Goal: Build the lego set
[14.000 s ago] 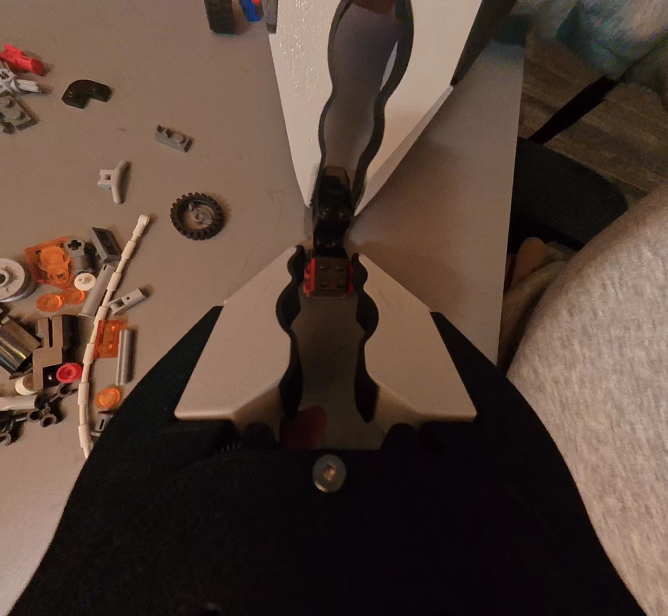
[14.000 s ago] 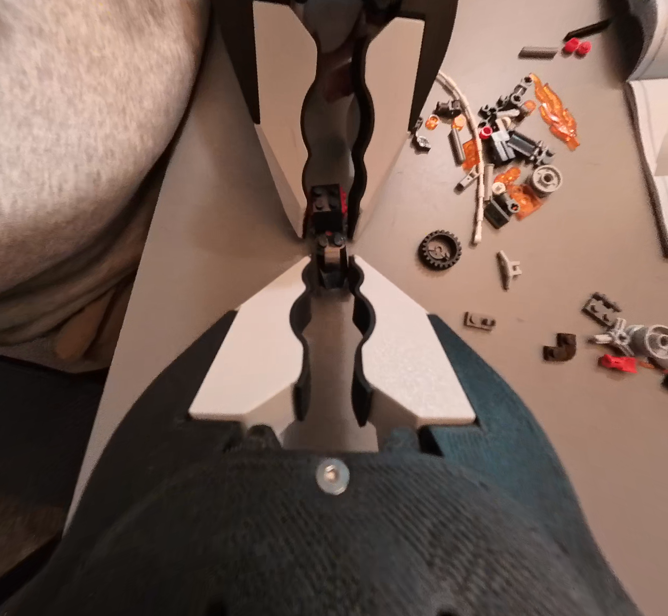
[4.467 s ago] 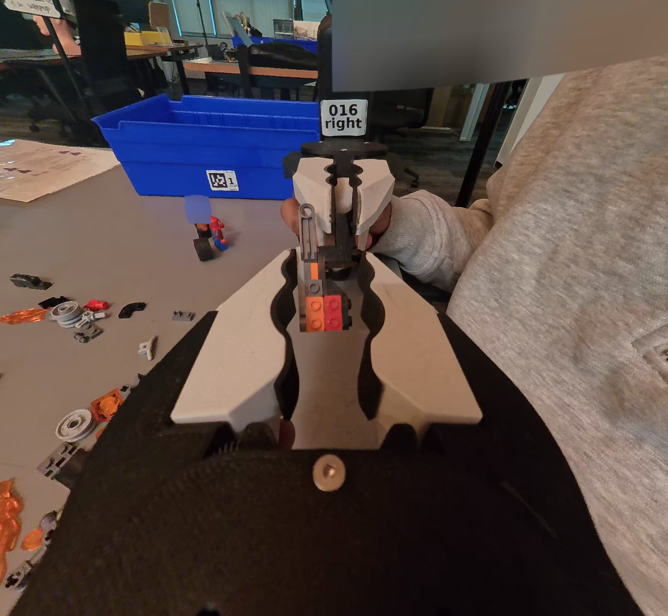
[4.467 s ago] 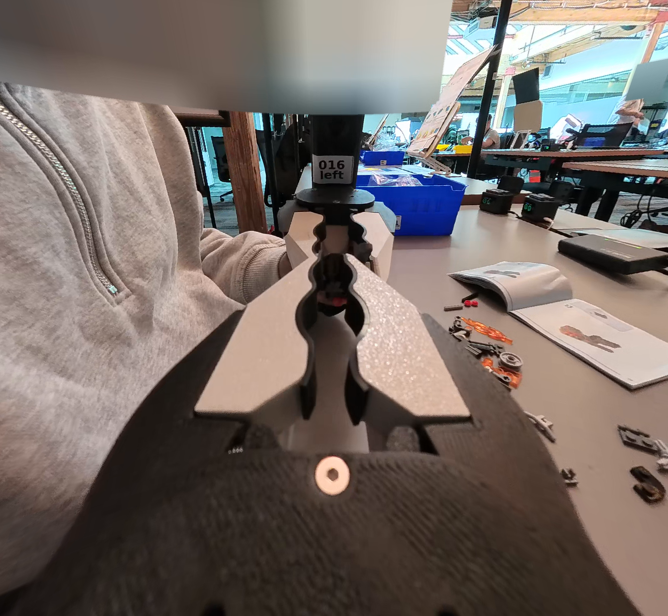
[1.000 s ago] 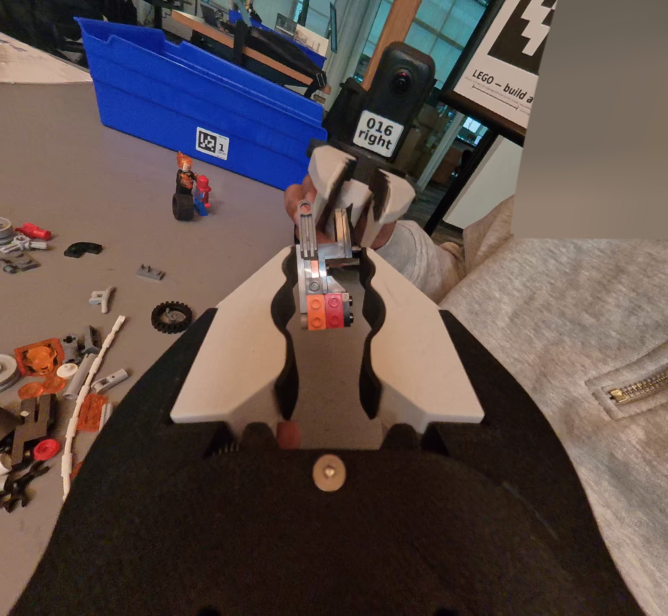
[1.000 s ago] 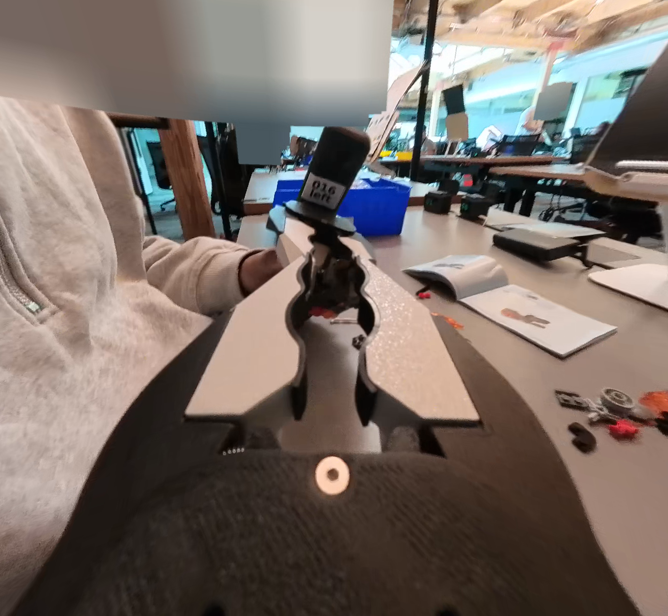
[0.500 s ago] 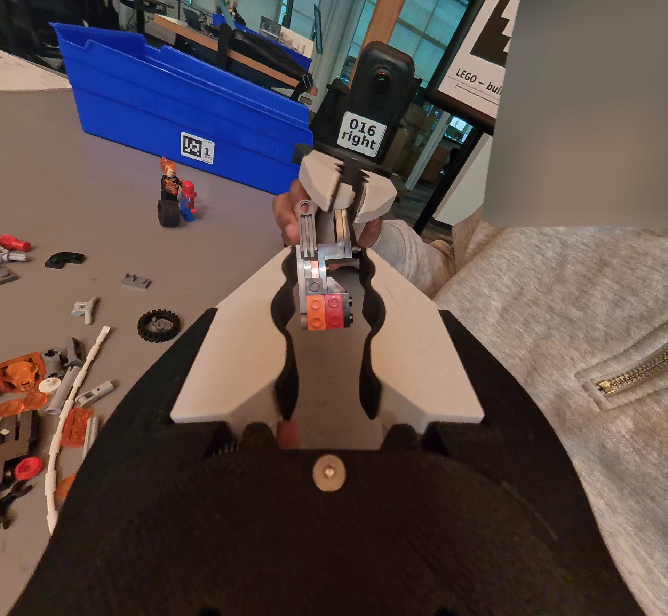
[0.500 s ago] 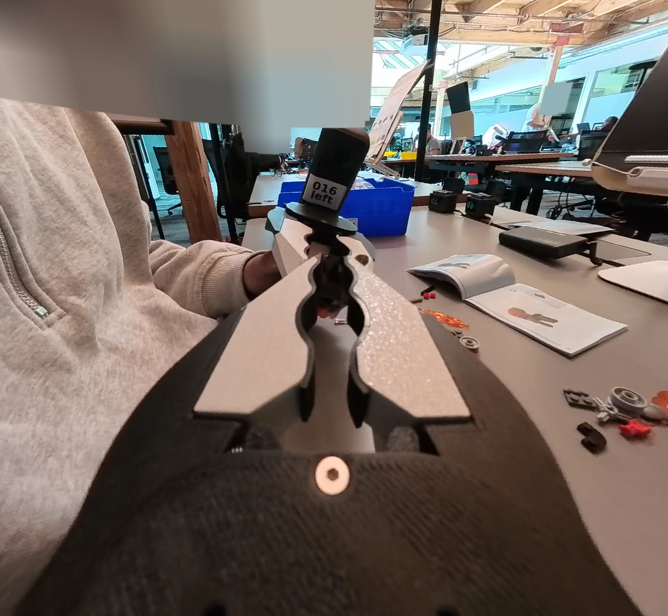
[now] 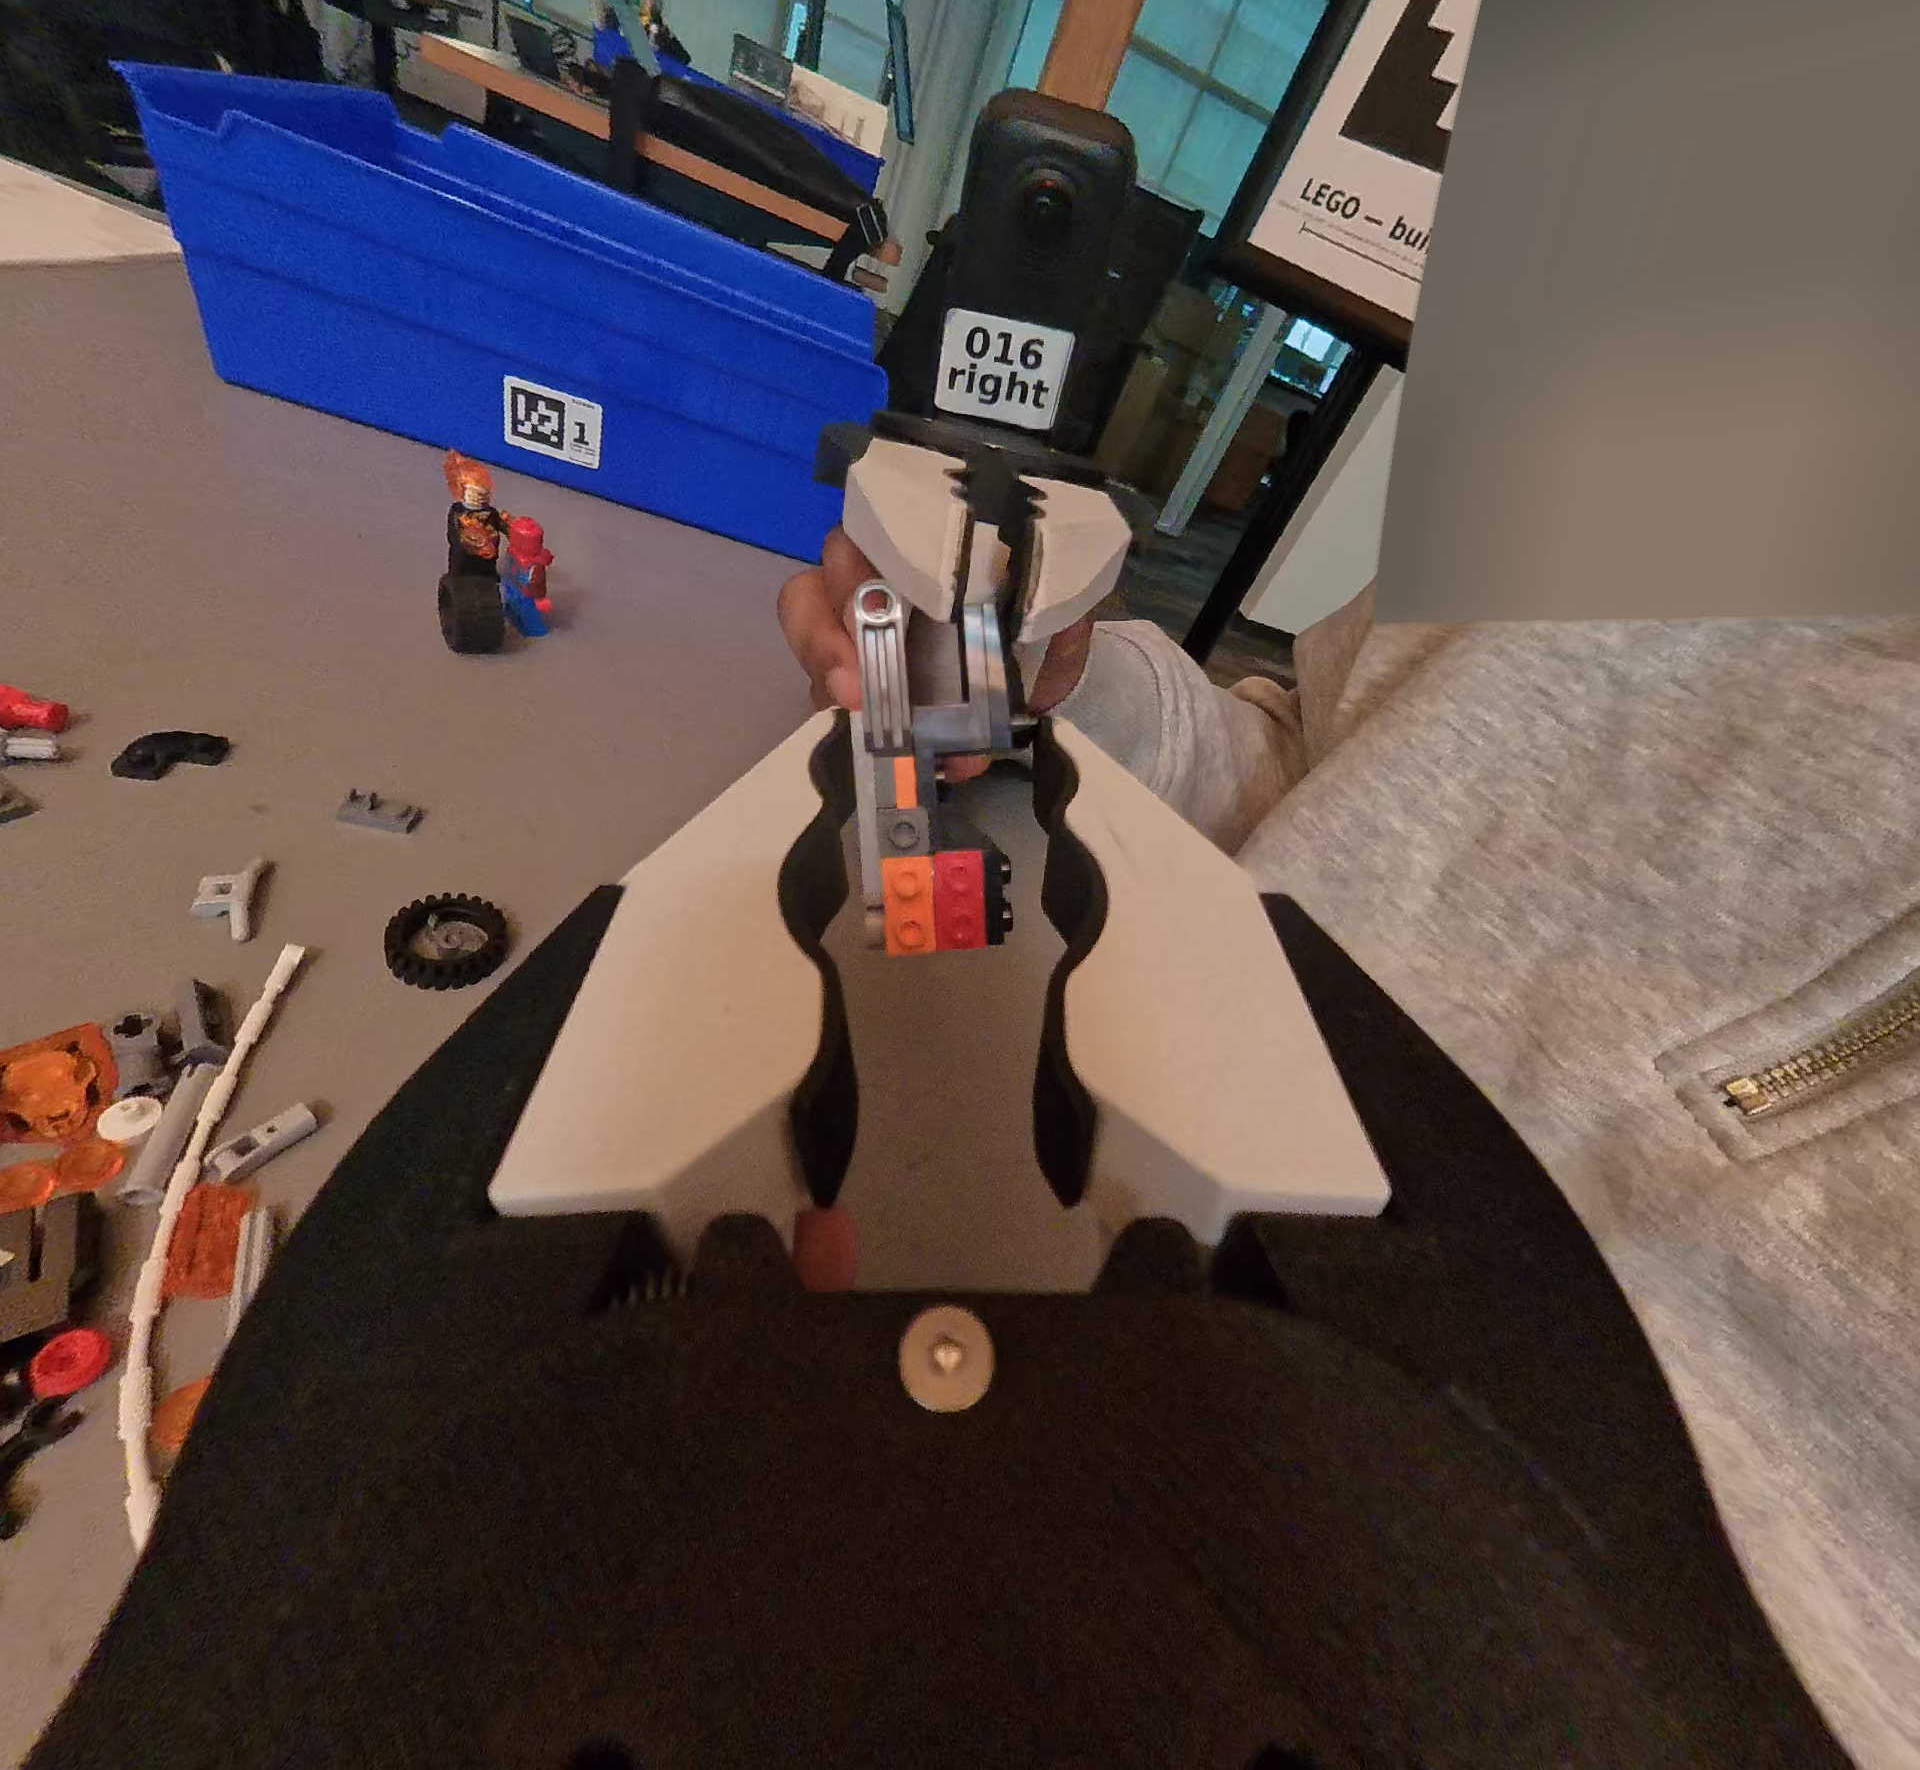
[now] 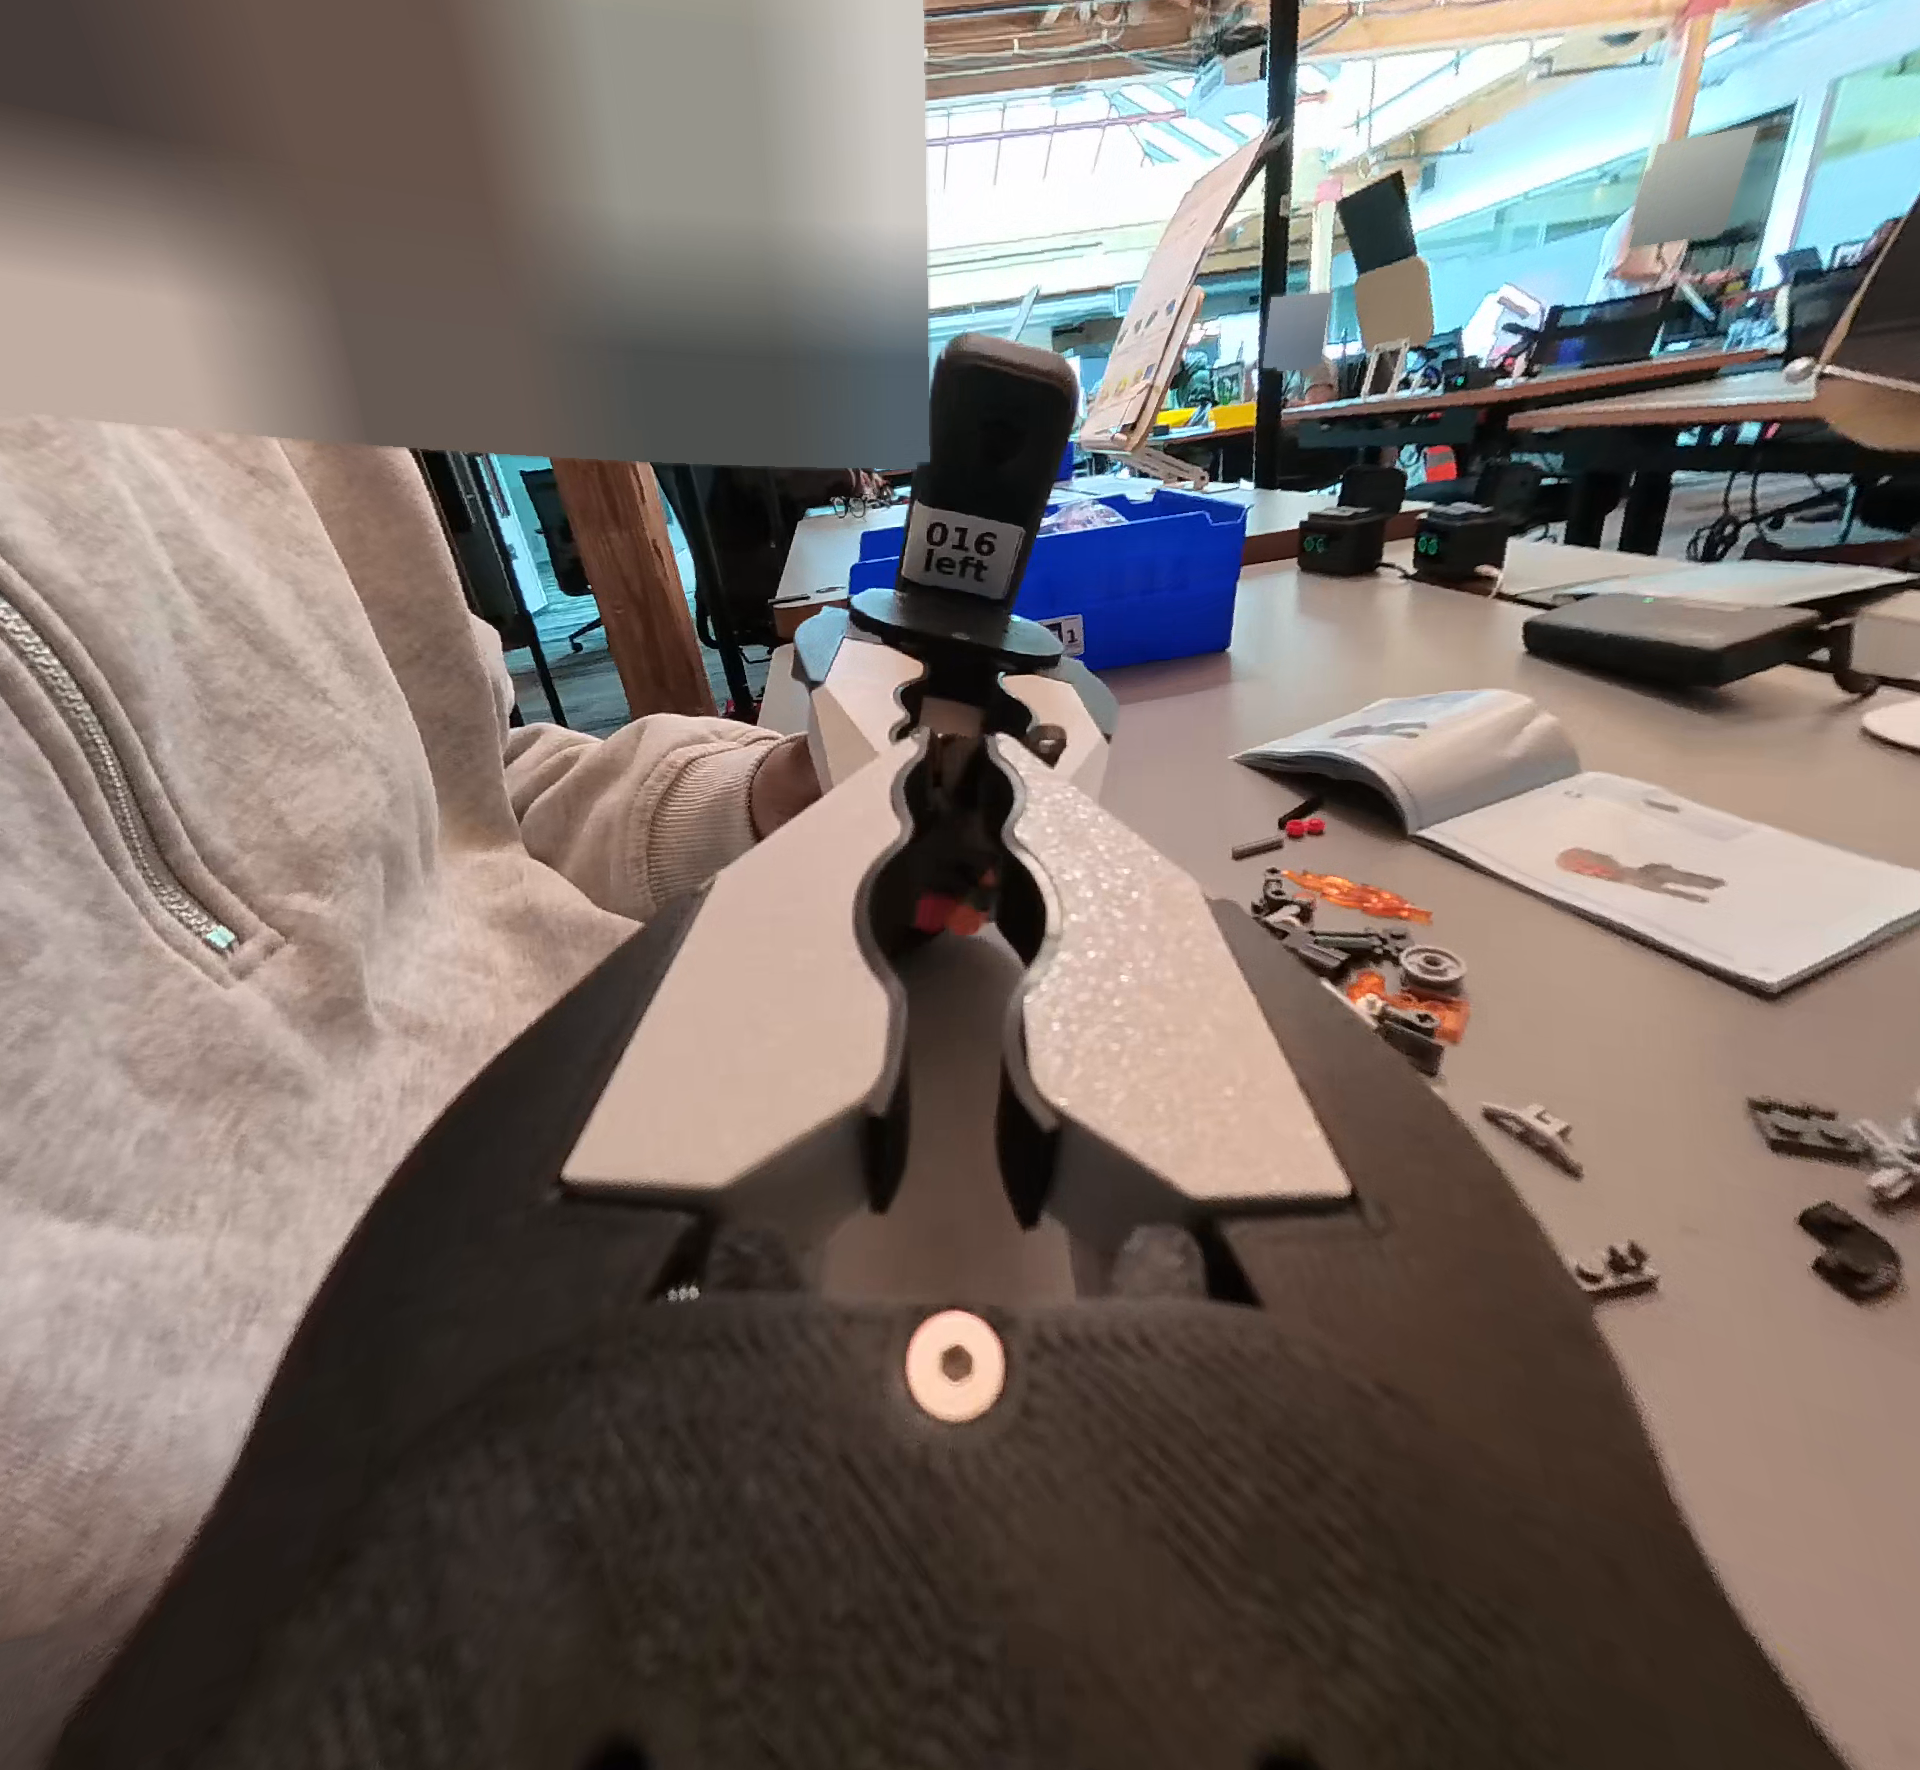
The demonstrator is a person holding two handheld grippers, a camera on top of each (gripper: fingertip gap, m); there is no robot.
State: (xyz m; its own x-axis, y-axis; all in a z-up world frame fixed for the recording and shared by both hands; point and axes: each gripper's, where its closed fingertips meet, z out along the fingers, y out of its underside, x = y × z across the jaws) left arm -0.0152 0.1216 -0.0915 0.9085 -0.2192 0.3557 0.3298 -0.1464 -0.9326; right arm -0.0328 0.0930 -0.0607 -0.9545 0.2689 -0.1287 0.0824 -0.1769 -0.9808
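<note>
A small lego assembly of grey, orange, red and black pieces, with a ribbed grey arm sticking up, hangs in the air between both grippers. My left gripper is shut on its brick end. My right gripper faces it from the far side and is shut on the grey upper end. In the right wrist view my right gripper has narrow jaws; only a red and orange bit of the assembly shows between them, and the left gripper is right behind.
Loose lego parts, a black tyre and two minifigures lie on the grey table, with a blue bin behind. An open instruction booklet and more parts lie to the right. A person's grey sweatshirt is close.
Since 14 s ago both grippers have lifted the assembly off the table to face level. In the last second the right gripper went from tilted to upright; the assembly stayed fixed in the left gripper.
</note>
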